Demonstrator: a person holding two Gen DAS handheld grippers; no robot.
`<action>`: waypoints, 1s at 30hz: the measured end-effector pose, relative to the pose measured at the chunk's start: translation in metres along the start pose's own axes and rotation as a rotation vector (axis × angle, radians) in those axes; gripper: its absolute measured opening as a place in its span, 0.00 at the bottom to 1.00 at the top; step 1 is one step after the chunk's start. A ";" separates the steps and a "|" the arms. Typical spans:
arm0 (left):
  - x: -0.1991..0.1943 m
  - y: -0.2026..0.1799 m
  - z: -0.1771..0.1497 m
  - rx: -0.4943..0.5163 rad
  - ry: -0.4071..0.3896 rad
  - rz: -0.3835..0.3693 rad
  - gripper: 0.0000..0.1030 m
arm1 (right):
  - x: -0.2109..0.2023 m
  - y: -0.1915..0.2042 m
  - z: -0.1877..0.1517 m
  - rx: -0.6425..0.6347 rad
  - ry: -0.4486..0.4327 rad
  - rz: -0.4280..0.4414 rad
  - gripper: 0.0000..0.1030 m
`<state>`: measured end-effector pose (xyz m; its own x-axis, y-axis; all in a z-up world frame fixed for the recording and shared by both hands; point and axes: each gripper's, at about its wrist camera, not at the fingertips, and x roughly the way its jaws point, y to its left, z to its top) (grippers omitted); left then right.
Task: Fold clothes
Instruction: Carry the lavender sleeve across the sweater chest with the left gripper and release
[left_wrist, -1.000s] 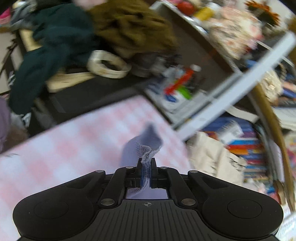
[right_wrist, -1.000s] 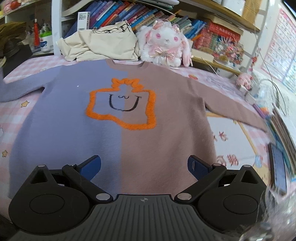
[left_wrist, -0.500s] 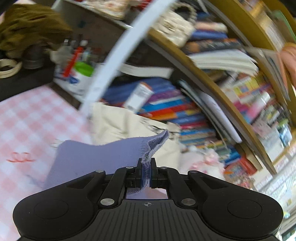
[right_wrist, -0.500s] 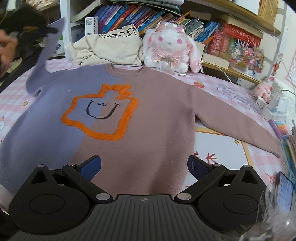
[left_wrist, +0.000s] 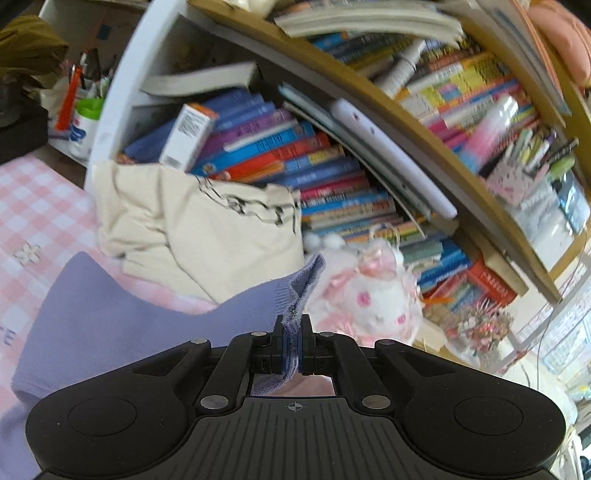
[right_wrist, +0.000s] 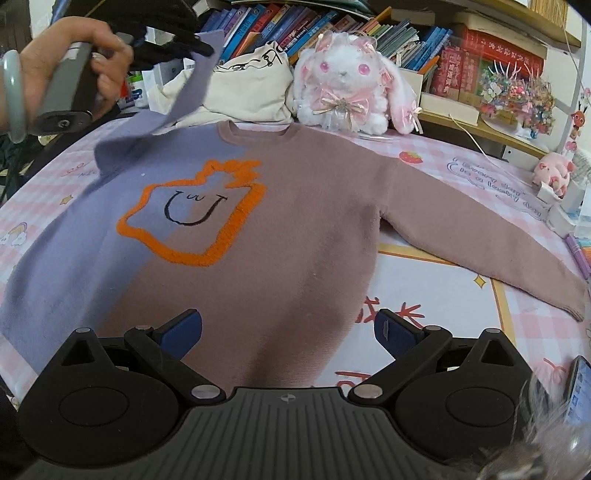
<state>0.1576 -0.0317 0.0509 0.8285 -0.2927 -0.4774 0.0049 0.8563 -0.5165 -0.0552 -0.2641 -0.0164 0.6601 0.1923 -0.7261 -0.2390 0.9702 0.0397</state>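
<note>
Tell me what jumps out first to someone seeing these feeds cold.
The two-tone sweater, purple and mauve with an orange outline around a smiling face, lies spread flat across the pink bedspread. Its purple sleeve is lifted at upper left, its cuff pinched in the left gripper, while the right gripper hangs open over the hem. A white plush bunny sits behind the collar by the bookshelf.

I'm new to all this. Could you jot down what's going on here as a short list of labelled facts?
garment: sweater, half purple, half brown, lying flat on the pink checked cloth
left hand-held gripper: shut on the purple sleeve cuff, lifted off the cloth
right hand-held gripper: open, above the hem
brown sleeve: spread out flat
behind collar: plush rabbit, cream garment, bookshelf
</note>
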 end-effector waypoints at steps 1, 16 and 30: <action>0.003 -0.003 -0.003 0.002 0.007 0.001 0.03 | 0.000 -0.002 0.000 0.001 0.002 0.002 0.98; 0.029 -0.023 -0.027 0.040 0.130 0.017 0.59 | 0.001 -0.018 -0.002 0.015 0.014 0.007 0.98; -0.083 0.053 -0.079 0.413 0.105 0.376 0.65 | 0.010 -0.013 -0.006 0.072 0.060 0.031 0.96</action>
<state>0.0451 0.0050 0.0072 0.7556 0.0416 -0.6537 -0.0436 0.9990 0.0132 -0.0494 -0.2760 -0.0285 0.6092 0.2151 -0.7633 -0.2055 0.9724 0.1101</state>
